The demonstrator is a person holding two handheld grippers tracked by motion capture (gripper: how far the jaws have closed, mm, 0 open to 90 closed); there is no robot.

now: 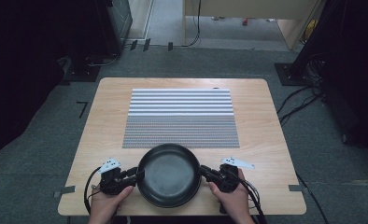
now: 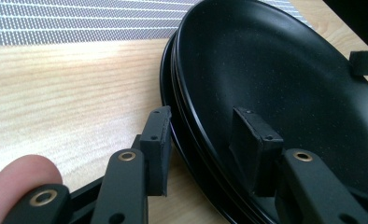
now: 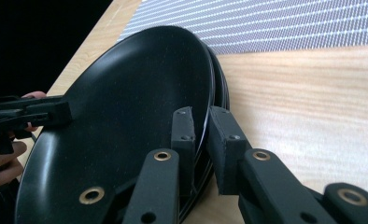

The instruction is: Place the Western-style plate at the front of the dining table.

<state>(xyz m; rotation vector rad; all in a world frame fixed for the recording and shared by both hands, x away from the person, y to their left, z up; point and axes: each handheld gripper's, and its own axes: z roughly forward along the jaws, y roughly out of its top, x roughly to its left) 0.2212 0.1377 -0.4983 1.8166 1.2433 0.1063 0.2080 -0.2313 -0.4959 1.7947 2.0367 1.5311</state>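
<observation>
Here the pan (image 1: 169, 175) sits on the worktop (image 1: 102, 121) just in front of the striped mat (image 1: 181, 118), near the person's edge. The left gripper (image 2: 205, 140) straddles the pan's left rim, one jaw outside and one inside, with gaps showing, so not yet clamped. The right gripper (image 3: 201, 140) has its jaws closed tight on the opposite rim. Judging by this, the two-sided grasp is half done; the left jaws must close, then the pan can be lifted or moved.
</observation>
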